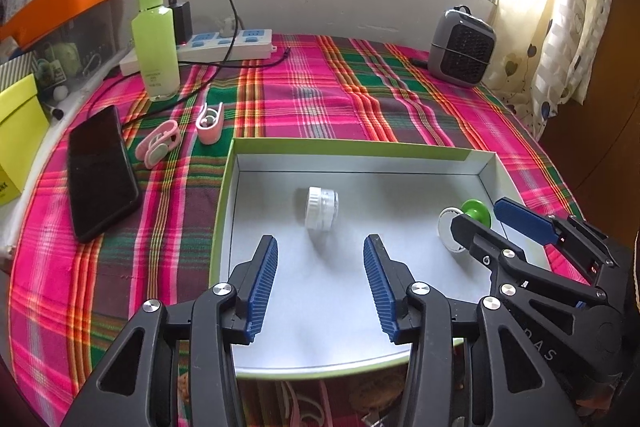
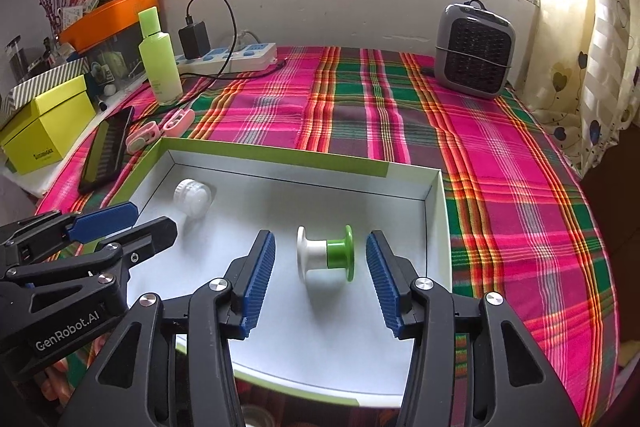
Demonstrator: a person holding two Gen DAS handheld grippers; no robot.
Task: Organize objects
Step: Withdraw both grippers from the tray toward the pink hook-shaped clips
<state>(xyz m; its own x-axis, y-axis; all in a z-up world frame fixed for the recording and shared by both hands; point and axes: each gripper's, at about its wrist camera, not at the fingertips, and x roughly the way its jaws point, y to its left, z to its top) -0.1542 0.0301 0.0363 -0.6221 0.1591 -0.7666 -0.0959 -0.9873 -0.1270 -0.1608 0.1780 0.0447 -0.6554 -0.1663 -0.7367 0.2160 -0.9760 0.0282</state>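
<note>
The left gripper (image 1: 320,283) hangs over the white floor of the shallow box (image 1: 352,151), jaws parted about halfway and empty, nothing touching the blue pads; the small white jar (image 1: 321,207) lies on its side at about 12 o'clock from the fingertips, clear of them. The right gripper (image 2: 320,281) is likewise part open and holds nothing: the white-and-green spool (image 2: 326,254) rests on its side in the box at 12 o'clock, just beyond the tips and apart from both pads. The risks, as I judge them: both pieces are round and lying down, so a nudge from a withdrawing finger could send either rolling across the smooth floor, and the two grippers sit close enough that one could clip the other. Left outside on the plaid cloth (image 1: 360,99), at about 10 o'clock from the box, are two pink clips (image 1: 158,143) and a dark phone (image 1: 102,173); the clips are small and lie by a cable, so a grab there could snag it
</note>
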